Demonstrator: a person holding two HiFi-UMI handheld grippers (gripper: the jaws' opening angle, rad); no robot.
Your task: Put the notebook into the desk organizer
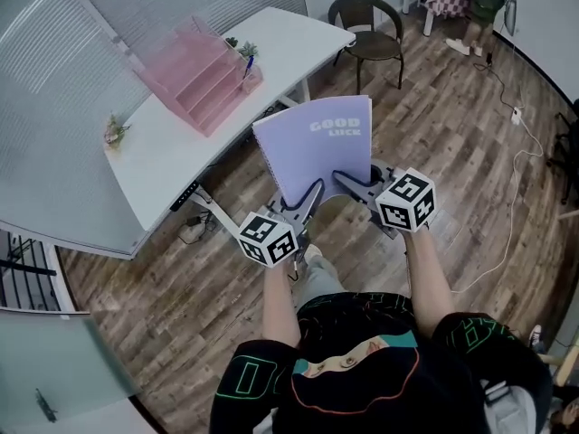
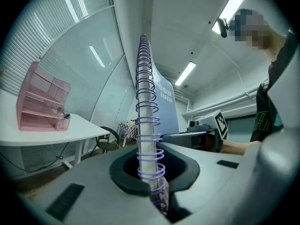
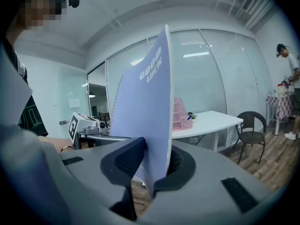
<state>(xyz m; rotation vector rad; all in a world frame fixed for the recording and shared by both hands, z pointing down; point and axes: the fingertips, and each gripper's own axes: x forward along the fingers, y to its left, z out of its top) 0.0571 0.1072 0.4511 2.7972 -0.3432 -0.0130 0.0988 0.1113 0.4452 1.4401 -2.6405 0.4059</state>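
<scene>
A lavender spiral notebook (image 1: 317, 147) with "GOOD LUCK" on its cover is held upright in the air between both grippers. My left gripper (image 1: 310, 197) is shut on its spiral-bound edge (image 2: 149, 125). My right gripper (image 1: 346, 181) is shut on the opposite, open edge of the notebook (image 3: 150, 111). The pink desk organizer (image 1: 201, 75) stands on the white desk (image 1: 172, 143) ahead and to the left, well apart from the notebook; it also shows as the organizer (image 2: 41, 100) at left and the organizer (image 3: 180, 114) behind the cover.
A dark chair (image 1: 366, 27) stands beyond the desk's far end. Small plants (image 1: 115, 134) sit on the desk. A white cable (image 1: 516, 188) trails over the wood floor at right. A person (image 1: 484, 3) stands far off by a small table. Glass walls with blinds line the left.
</scene>
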